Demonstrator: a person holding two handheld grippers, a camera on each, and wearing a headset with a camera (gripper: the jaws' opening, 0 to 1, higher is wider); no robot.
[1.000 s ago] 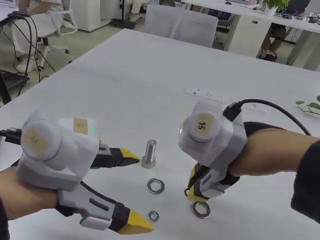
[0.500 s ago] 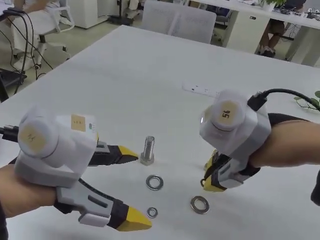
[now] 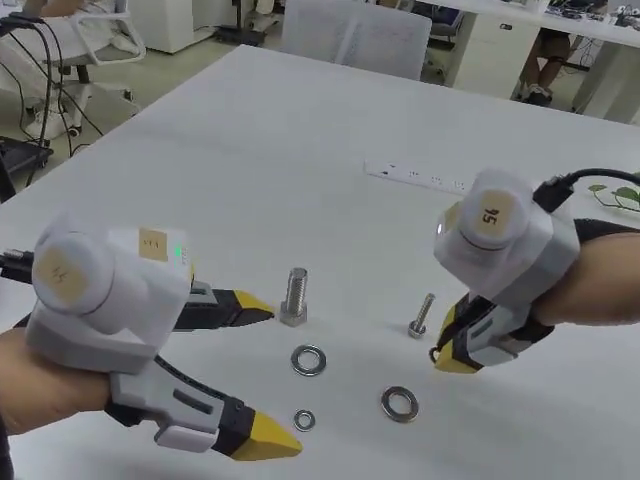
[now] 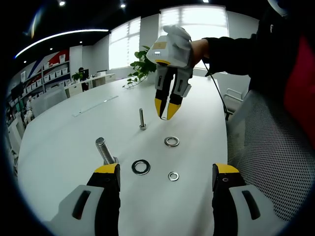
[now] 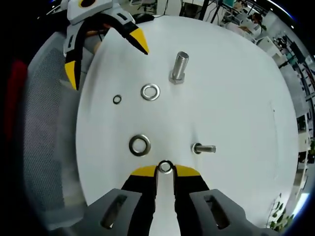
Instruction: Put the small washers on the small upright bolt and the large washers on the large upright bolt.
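Steel and ring-shaped, one small washer [image 5: 165, 167] sits pinched between the yellow tips of the right gripper [image 3: 448, 345], whose jaws are clamped on it over the white table [image 3: 300, 150].

Take the large bolt [image 3: 296, 297] as the mark; it stands upright on its head. In the head view the small bolt [image 3: 421, 316] stands to its right, well apart from it and also upright. The right gripper is just beside the small bolt, on the side away from the large bolt.

A large washer [image 3: 309, 360] lies flat near the large bolt, on the person's side of it. The second large washer [image 3: 399, 404] lies farther from the large bolt, off to the right and nearer the person. A loose small washer [image 3: 304, 420] lies past the first large washer from the large bolt, closer still to the person.

The left gripper [image 3: 262, 376] has its jaws spread wide and holds nothing. One tip is just left of the large bolt and the other is near the loose small washer.

Far behind the large bolt, across the table, lies a white power strip [image 3: 415, 178].
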